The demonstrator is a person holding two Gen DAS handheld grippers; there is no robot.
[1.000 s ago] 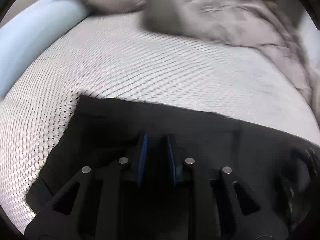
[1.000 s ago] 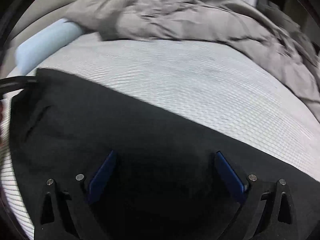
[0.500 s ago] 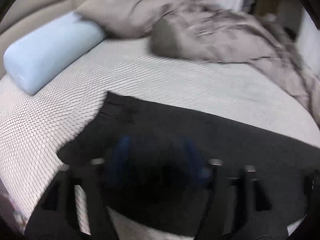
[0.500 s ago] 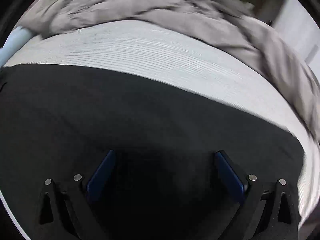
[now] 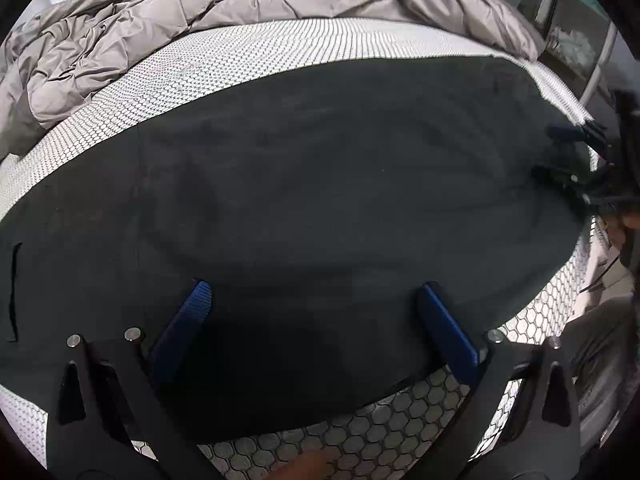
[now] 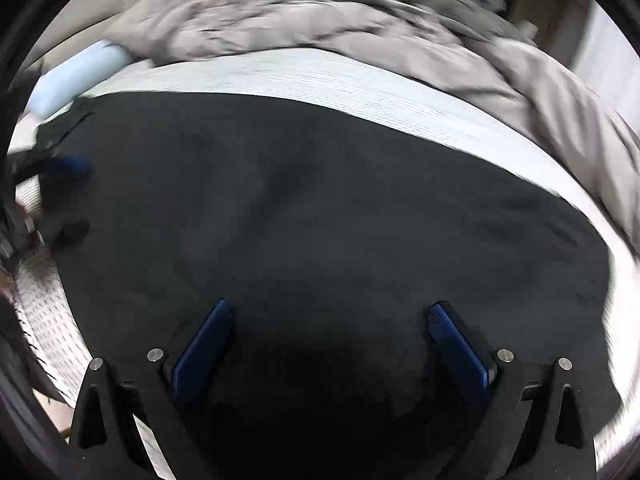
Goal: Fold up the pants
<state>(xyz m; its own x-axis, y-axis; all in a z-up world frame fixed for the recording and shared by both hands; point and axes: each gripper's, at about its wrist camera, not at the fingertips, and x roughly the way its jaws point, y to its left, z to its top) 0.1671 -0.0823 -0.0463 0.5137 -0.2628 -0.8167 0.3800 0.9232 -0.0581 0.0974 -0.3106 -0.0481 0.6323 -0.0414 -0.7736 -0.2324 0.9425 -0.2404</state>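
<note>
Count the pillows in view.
1: a pale blue pillow at the upper left of the right wrist view, beside the grey duvet. More may be hidden under the duvet.

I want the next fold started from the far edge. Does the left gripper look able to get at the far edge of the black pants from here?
Probably yes. The left gripper is opening with nothing between its fingers, and the pants lie flat, with bare mattress before the grey duvet.
</note>
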